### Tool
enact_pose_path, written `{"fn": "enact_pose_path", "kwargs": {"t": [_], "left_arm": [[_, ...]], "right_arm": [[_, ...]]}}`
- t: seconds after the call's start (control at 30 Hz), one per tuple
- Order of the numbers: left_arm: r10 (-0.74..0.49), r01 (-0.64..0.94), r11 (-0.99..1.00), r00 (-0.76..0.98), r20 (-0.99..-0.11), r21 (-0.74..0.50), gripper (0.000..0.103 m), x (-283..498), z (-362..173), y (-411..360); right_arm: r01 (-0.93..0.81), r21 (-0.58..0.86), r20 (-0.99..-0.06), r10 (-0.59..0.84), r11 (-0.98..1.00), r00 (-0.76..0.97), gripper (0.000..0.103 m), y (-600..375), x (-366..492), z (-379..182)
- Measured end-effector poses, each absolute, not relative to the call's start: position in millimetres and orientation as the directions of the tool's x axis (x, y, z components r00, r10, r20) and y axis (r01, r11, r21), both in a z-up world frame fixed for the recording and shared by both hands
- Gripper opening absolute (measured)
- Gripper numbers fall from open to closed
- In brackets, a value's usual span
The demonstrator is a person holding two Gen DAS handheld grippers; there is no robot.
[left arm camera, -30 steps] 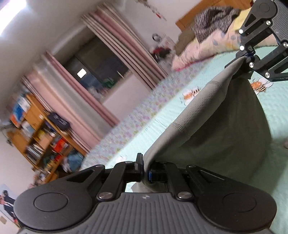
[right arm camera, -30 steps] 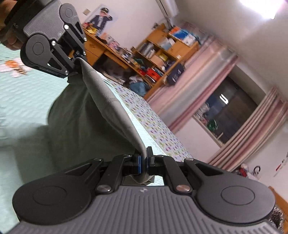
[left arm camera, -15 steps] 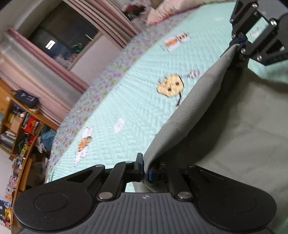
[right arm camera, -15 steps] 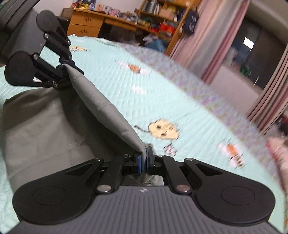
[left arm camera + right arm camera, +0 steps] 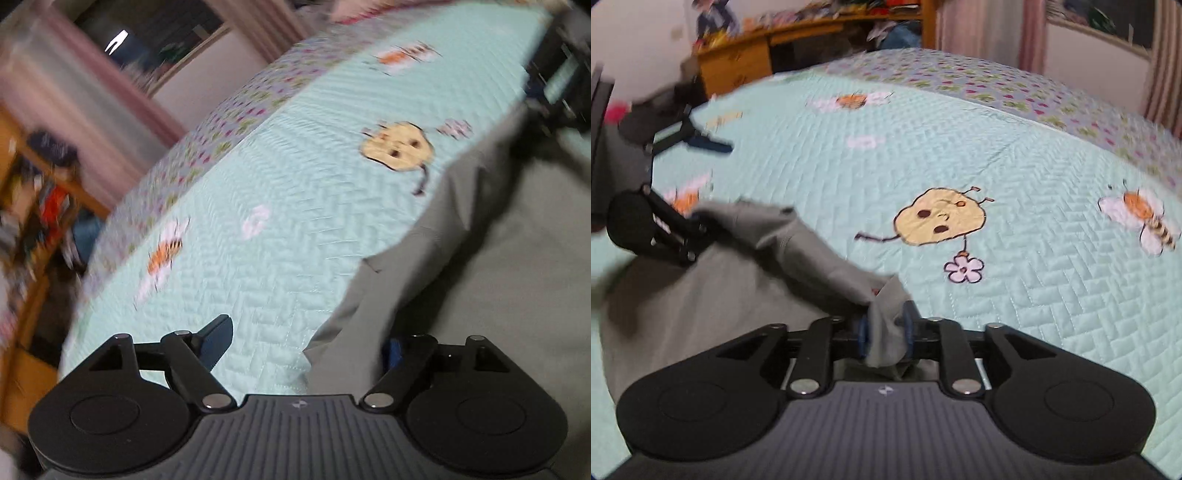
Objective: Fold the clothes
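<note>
On bed, quilt (image 5: 1015,155): pale green, herringbone-stitched, printed with bees, flowers and a yellow blob-faced figure; floral border at the far edge.

Garment (image 5: 713,291): grey, soft, unmarked. Lies spread on the quilt at 7 to 9 o'clock of the right wrist view; in the left wrist view (image 5: 509,266) it fills 3 to 5 o'clock. Its upper edge runs slack and rumpled between the two grippers, sagging onto the cloth below. Judgement: the edge has been brought down onto the bed so the cloth can settle flat, which suits laying out for a fold as well as setting down a folded layer; the pictures do not settle which.

Left gripper (image 5: 306,350): jaws wide apart, one blue pad at 7 o'clock free over bare quilt, the other at 5 o'clock half hidden by grey cloth. Holds nothing that can be seen. In the right wrist view (image 5: 698,184) it sits at 9 o'clock, low beside the garment's corner.

Right gripper (image 5: 886,332): jaws partway apart, a bunch of garment edge standing between the pads. Whether the pads press the cloth or merely flank it I cannot tell. In the left wrist view it is a dark blur at 2 o'clock.

Writing: none legible. Each gripper body carries a small white emblem at centre, unreadable. Wall poster and shelf contents at 11 o'clock are too blurred to read.
</note>
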State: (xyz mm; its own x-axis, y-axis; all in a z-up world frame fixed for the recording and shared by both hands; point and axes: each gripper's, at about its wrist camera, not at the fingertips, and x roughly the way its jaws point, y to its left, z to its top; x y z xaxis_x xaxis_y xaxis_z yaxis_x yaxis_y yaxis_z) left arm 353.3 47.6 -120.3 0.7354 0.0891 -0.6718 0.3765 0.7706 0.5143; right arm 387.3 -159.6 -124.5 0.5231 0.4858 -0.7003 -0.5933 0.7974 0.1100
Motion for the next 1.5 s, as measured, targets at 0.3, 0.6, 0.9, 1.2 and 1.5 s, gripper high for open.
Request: {"fn": "enact_pose_path", "kwargs": {"t": [0.3,0.6,0.9,1.2,1.5], "left_arm": [[0.174,0.135,0.913,0.725,-0.667,0.385,0.088,359.9,-101.1,86.4],[0.110,0.140,0.942,0.731,-0.674,0.306,0.089,326.2,-92.9,77.0],[-0.062,0.390,0.824,0.783,-0.618,0.411,0.093,263.6,-117.5,14.0],[-0.351,0.598,0.792,0.611,-0.710,0.122,0.080,242.9,-131.3,25.6],[-0.320,0.543,0.832,0.642,-0.697,0.118,0.082,239.3,-129.9,34.7]], "right_arm": [[-0.425,0.296,-0.639,0.508,0.855,0.577,0.052,-189.6,389.7,-134.3],[-0.348,0.500,-0.512,0.595,0.793,0.620,0.057,-223.6,392.2,-148.4],[-0.431,0.457,-0.484,0.623,0.779,0.614,0.018,-198.6,397.3,-157.0],[-0.369,0.422,-0.457,0.546,0.828,0.702,0.006,-213.6,368.8,-135.4],[-0.294,0.617,-0.383,0.605,0.730,0.698,0.054,-234.3,383.4,-164.8]]}}
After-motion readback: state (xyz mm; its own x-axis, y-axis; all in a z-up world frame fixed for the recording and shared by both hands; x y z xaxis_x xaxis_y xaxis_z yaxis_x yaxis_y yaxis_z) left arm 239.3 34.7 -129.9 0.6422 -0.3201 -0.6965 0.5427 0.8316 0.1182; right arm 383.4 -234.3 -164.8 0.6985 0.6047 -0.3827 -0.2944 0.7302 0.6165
